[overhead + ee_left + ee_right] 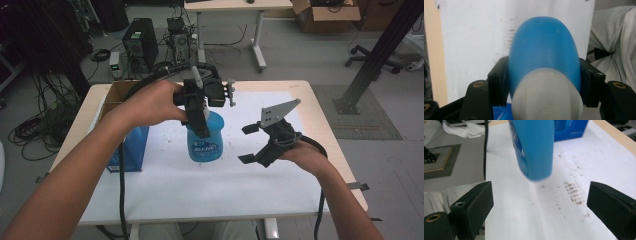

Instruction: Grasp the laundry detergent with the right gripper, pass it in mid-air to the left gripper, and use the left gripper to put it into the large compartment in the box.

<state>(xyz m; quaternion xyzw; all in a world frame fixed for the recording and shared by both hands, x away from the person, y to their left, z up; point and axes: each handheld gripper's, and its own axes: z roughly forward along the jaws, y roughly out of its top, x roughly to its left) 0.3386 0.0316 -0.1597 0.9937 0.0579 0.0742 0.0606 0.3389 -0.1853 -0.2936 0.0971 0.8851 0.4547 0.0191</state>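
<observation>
A blue plastic bottle (205, 146) with a white cap (547, 98) and a printed label is at the middle of the table. My left gripper (202, 127) comes down on it from above and is shut on its shoulder, one jaw on each side of the blue body (544, 50). In the right gripper view the bottle (534, 147) is tilted, and its base seems to hang just above the white sheet (554, 215). My right gripper (247, 144) is to the right of the bottle, apart from it. It points at the bottle and is open (541, 202) with nothing between its jaws.
A blue box (132, 150) stands left of the bottle, with an open cardboard box (117, 92) behind it at the table's far left. The white sheet (210, 192) covers most of the tabletop and carries small brown specks. Cables trail from both grippers.
</observation>
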